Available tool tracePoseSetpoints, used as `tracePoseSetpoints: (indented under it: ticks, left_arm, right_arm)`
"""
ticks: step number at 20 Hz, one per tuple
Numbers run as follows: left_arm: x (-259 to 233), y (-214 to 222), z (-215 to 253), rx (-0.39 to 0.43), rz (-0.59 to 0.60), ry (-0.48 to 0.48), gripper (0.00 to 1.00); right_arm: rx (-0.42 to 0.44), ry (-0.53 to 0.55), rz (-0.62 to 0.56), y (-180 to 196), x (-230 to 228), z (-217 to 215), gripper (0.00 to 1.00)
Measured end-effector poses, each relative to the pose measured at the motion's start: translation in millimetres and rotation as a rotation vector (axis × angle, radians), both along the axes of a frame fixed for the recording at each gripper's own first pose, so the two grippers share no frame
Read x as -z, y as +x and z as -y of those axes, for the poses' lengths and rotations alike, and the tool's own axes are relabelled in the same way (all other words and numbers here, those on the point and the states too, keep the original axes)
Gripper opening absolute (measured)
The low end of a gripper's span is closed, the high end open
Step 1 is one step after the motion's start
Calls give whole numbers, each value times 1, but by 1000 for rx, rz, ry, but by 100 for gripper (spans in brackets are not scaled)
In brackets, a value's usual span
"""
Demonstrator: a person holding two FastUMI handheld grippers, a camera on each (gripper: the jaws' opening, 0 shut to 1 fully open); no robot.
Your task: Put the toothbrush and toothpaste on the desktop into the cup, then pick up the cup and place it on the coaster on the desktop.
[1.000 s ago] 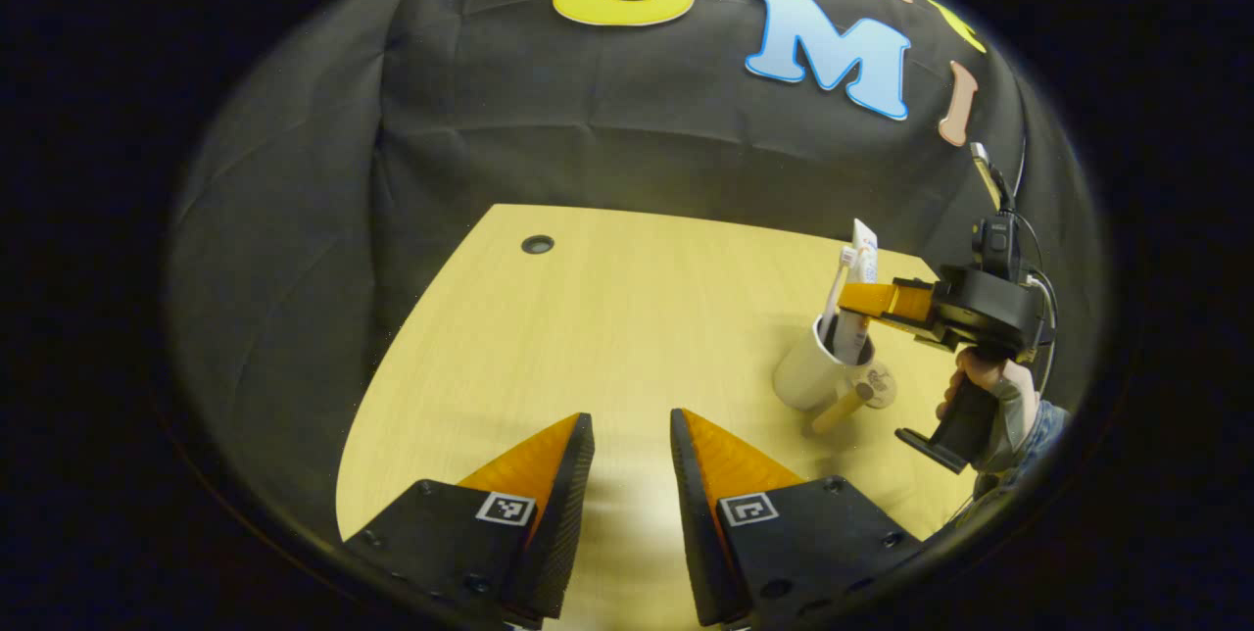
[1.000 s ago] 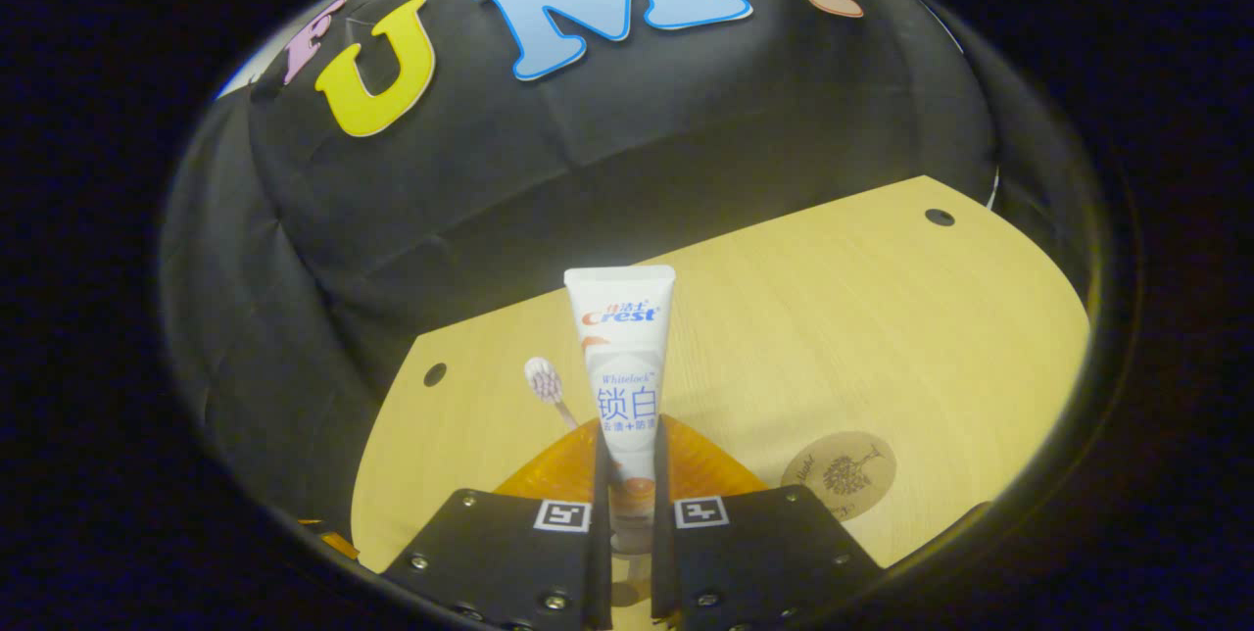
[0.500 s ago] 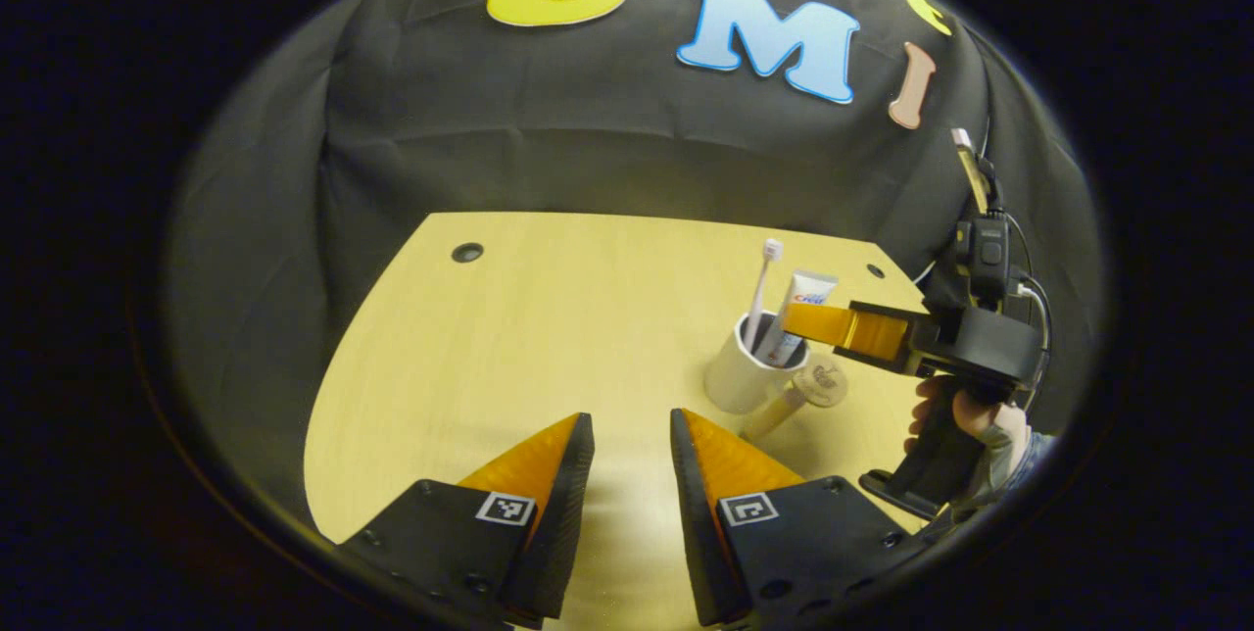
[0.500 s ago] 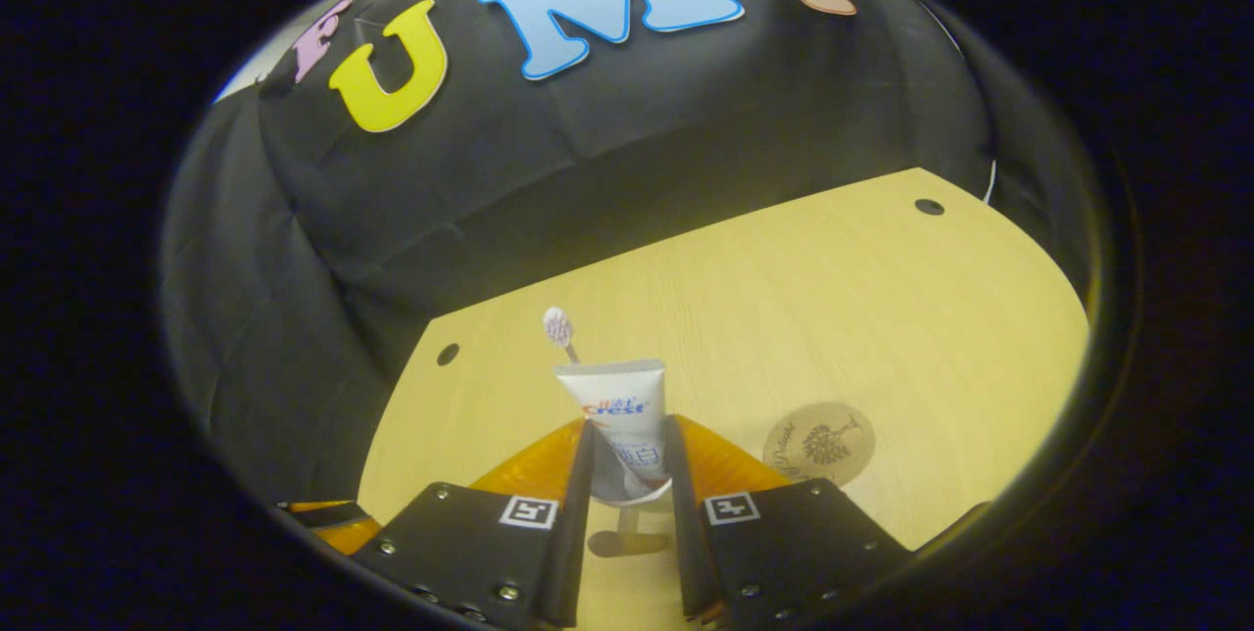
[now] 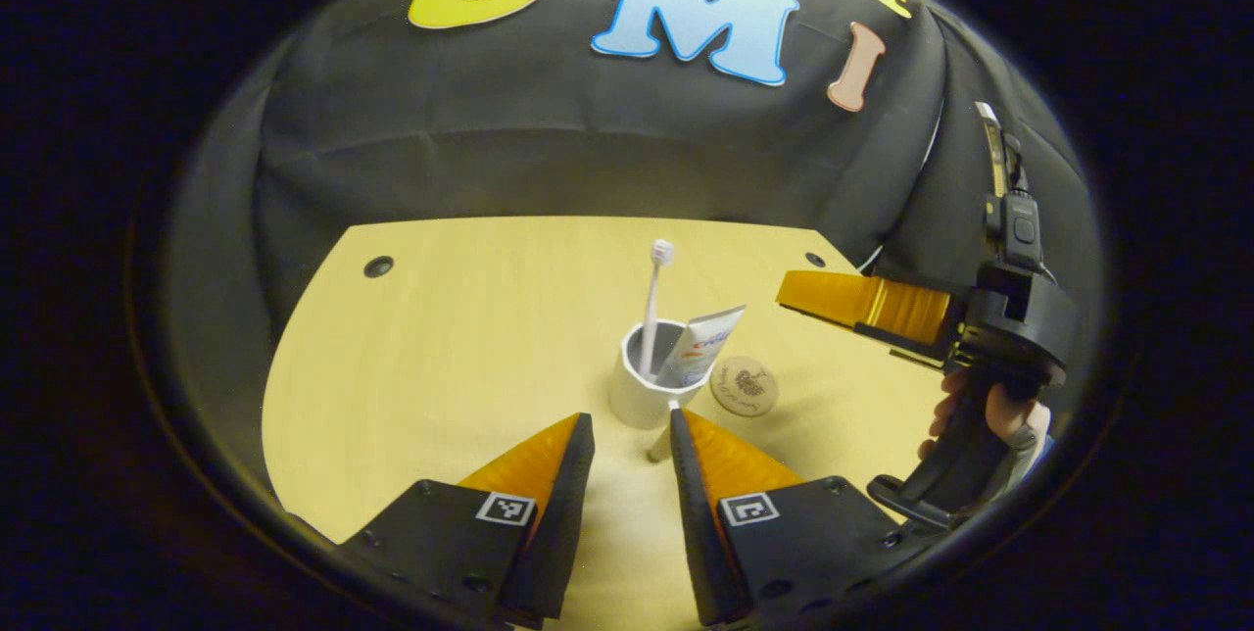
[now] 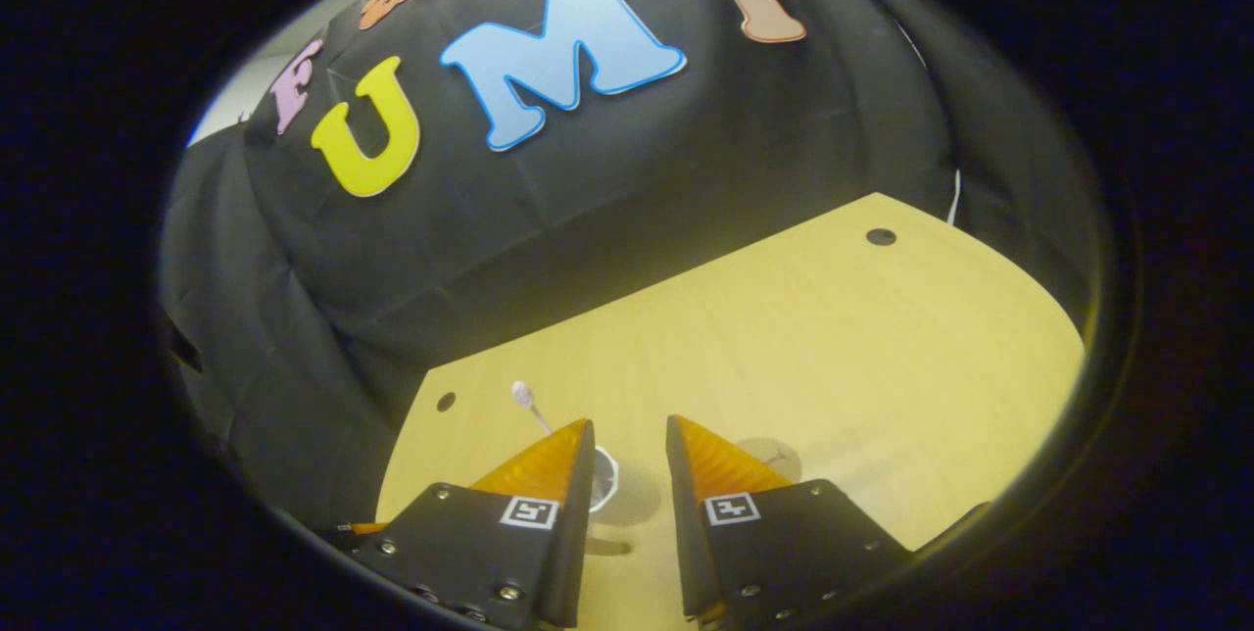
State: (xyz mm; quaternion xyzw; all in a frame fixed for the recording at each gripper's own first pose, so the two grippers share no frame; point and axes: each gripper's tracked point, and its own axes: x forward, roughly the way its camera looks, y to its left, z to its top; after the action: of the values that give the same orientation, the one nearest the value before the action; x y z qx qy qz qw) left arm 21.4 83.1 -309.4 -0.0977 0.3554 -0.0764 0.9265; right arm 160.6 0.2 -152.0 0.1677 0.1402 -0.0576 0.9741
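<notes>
On the desktop point(image 5: 441, 357) the white cup point(image 5: 642, 396) holds the toothbrush point(image 5: 652, 303) and toothpaste point(image 5: 701, 345), coaster point(image 5: 744, 386) just beside; left gripper point(image 5: 632, 435) and right gripper point(image 5: 784, 290) both gape empty

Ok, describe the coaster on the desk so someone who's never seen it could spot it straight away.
Start at the wooden desk and find the white cup holding a toothbrush and toothpaste. The coaster lies flat just right of it: a small round brown disc with a dark printed design.
</notes>
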Motion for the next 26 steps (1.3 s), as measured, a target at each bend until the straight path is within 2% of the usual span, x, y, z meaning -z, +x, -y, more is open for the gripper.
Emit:
tracePoseSetpoints:
  ticks: [1,2,3,4,8,10,11,12,15,18,19,23,26]
  left_arm:
    - [4,3,8,20,-14,-4,54]
    - [10,8,15,37,-33,2,60]
    - [15,12,21,53,-59,10,57]
    - [23,17,26,70,-91,16,54]
    - [57,29,39,111,-211,47,57]
    - [73,33,41,125,-260,69,54]
    - [81,33,41,127,-289,79,60]
    - [86,35,43,127,-305,83,60]
    - [94,31,37,118,-382,105,57]
    - [108,33,32,103,-455,107,57]
    - [112,33,28,100,-472,113,54]
    - [130,40,36,96,-533,132,56]
    - [129,43,35,100,-562,139,45]
  right_arm:
    - [20,6,-6,-5,3,11,39]
    - [40,13,-13,-11,6,23,36]
    - [60,21,-18,-17,10,34,39]
    - [81,31,-26,-23,13,44,36]
    - [159,53,-47,-48,26,87,39]
    - [199,65,-55,-58,31,108,40]
    - [219,74,-58,-63,34,118,40]
    - [238,84,-63,-67,35,127,40]
    - [284,120,-76,-75,44,146,40]
    - [291,139,-95,-77,52,155,40]
    - [290,139,-101,-77,54,156,40]
    - [282,141,-123,-75,61,160,40]
    - [277,141,-143,-74,66,165,40]
